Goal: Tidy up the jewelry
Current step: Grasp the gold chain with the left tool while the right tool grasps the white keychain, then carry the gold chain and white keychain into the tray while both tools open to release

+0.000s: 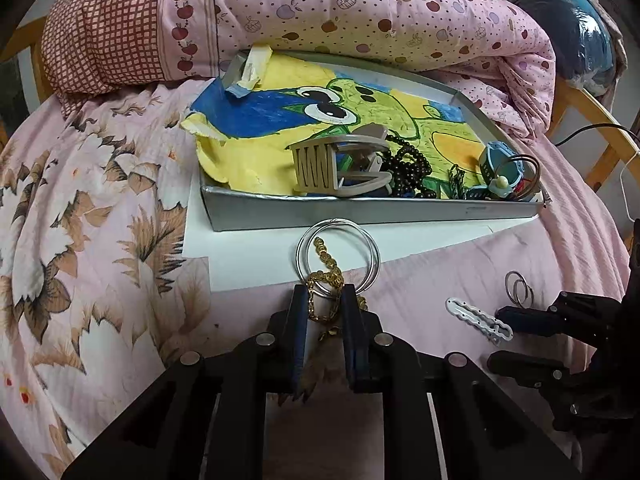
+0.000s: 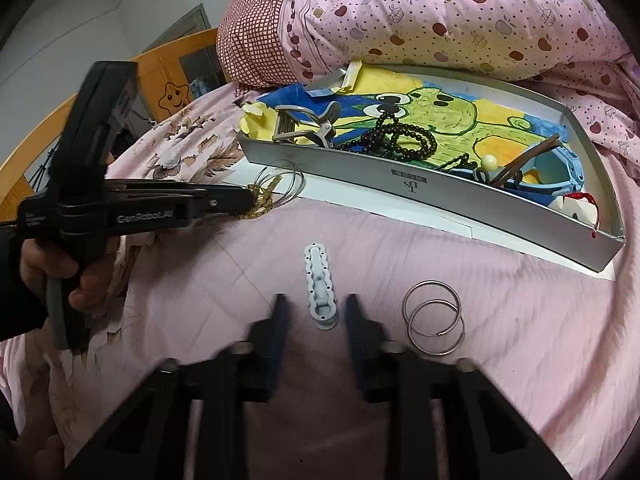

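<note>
My left gripper is shut on a gold chain and thin silver bangles in front of the grey tray; it also shows in the right wrist view, with the chain at its tips. My right gripper is open around the near end of a white hair clip lying on the pink bedspread. Two silver rings lie right of it. The tray holds a beige claw clip, dark beads and a blue watch.
A rolled pink apple-print quilt lies behind the tray. A white sheet sits under the tray. A wooden bed frame stands at the left. The frog drawing lines the tray.
</note>
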`<state>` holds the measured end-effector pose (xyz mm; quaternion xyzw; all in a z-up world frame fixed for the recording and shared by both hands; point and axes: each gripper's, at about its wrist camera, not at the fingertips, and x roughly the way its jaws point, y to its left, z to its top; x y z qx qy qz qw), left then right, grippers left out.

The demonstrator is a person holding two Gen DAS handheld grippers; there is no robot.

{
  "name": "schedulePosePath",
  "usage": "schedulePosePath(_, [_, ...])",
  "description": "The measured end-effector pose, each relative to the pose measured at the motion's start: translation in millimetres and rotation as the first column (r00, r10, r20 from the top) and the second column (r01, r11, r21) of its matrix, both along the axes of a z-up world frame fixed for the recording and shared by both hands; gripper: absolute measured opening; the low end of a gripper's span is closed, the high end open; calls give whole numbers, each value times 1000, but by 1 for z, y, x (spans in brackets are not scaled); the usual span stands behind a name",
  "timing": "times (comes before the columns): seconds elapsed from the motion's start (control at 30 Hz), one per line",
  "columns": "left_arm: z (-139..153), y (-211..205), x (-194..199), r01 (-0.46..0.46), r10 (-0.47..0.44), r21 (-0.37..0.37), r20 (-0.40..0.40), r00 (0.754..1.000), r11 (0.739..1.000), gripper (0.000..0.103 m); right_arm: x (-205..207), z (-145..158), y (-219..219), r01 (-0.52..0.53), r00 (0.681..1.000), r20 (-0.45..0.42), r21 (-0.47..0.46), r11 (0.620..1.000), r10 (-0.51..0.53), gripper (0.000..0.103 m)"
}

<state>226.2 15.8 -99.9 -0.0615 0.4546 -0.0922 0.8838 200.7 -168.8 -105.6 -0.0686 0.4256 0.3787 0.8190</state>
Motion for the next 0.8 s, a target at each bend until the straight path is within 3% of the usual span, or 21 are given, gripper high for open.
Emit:
schedulePosePath(0.07, [2,-1,-4,-13,13,3,1,1000,1000,0,0,-1,-1,4,1000,-3,-2,1000,-4,15])
schedulePosePath(0.47, [12,-12,-42,-10,10,-21,-23,1000,1000,0,-21,11,1,-9,999,49,-29,1000,10,14])
schedulePosePath(0.8, [49,-18,-78,9,-8,-41,12,1000,999,0,-40,39,-6,13,990,141,-18,1000,-10,14])
